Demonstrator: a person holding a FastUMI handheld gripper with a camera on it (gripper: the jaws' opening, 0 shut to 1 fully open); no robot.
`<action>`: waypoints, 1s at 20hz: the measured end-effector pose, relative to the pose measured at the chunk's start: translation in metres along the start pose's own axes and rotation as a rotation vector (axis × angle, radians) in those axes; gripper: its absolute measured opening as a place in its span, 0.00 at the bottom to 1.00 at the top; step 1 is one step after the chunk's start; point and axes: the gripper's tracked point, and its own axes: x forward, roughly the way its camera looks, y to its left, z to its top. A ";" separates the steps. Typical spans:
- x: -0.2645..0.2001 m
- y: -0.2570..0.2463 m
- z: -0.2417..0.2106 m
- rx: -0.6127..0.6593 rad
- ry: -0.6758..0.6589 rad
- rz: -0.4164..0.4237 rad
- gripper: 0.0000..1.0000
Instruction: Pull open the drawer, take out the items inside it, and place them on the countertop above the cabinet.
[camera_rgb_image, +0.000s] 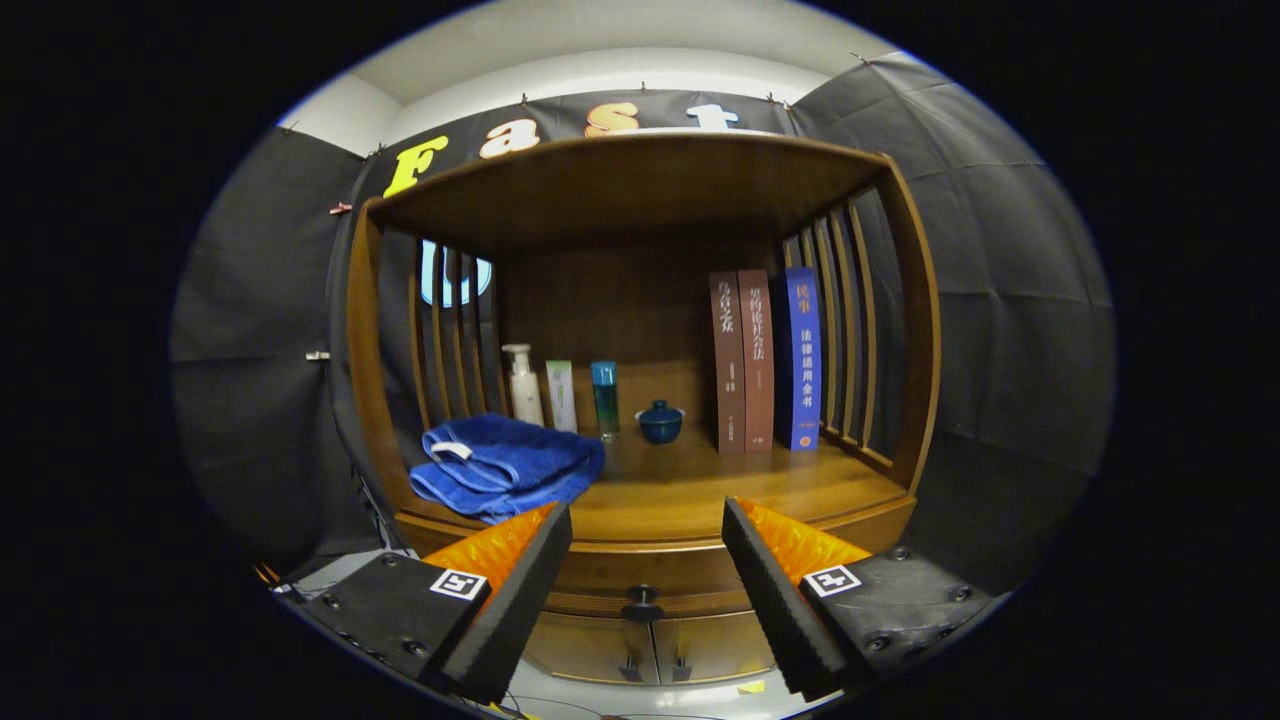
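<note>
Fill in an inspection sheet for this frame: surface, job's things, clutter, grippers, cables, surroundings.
Surface: wooden countertop under a shelf roof, with slatted sides.
Job's things: drawer shut, its knob between and just ahead of the fingers; contents hidden.
Clutter: folded blue towel at the front left; pump bottle, tube, teal bottle and lidded blue bowl along the back; three upright books.
Grippers: gripper open, jaws wide apart, holding nothing.
Cables: thin wires on the floor below the cabinet.
Surroundings: black cloth wall.
</note>
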 end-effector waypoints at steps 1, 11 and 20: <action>0.006 0.002 -0.012 -0.005 0.009 -0.001 0.99; 0.055 0.002 -0.123 0.034 0.153 -0.017 1.00; 0.072 0.005 -0.154 -0.014 0.233 -0.022 0.45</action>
